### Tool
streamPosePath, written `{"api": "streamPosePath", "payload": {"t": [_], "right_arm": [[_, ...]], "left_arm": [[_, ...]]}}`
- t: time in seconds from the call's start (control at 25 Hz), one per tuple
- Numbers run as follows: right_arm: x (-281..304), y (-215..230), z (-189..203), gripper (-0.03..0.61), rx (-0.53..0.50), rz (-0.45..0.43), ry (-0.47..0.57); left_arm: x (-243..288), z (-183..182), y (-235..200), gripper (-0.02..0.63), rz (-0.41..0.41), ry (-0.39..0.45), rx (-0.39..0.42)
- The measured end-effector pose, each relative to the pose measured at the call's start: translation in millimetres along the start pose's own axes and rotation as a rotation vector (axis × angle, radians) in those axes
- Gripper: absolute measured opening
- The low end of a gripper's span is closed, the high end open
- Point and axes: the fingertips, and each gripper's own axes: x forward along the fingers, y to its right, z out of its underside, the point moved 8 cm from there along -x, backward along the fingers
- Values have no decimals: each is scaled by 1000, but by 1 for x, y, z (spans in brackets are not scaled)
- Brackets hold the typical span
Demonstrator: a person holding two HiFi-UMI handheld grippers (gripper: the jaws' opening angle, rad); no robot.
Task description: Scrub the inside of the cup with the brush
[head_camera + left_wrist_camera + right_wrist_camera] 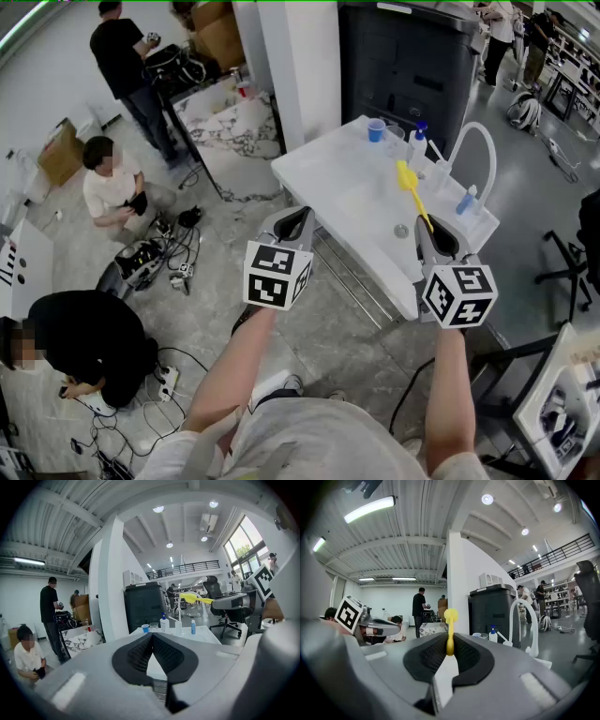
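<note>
Brush is clamped in the right gripper; the clenched, empty left gripper should be opened so the cup is steadied.

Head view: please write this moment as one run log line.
stage: before scrubbing | right tongs: shut on brush | left tongs: shut, empty | blue cup: on sink counter, untouched

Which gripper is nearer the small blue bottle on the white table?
Right. The right gripper is just before the small blue bottle; the left gripper hangs off the white table's opposite edge.
</note>
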Motion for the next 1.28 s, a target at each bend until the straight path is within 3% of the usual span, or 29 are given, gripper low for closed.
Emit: {"api": "streamPosePath", "payload": {"t": [0.56,0.68,1.28], "right_arm": [[3,22,8,37,24,19,-10],[14,24,11,37,26,38,-15],[117,-1,0,37,49,207,-45]], "left_arm": [[37,1,3,3,25,15,-48],[52,1,-4,28,53,24,-52],[148,-6,-112,100,231,43,-48]]}}
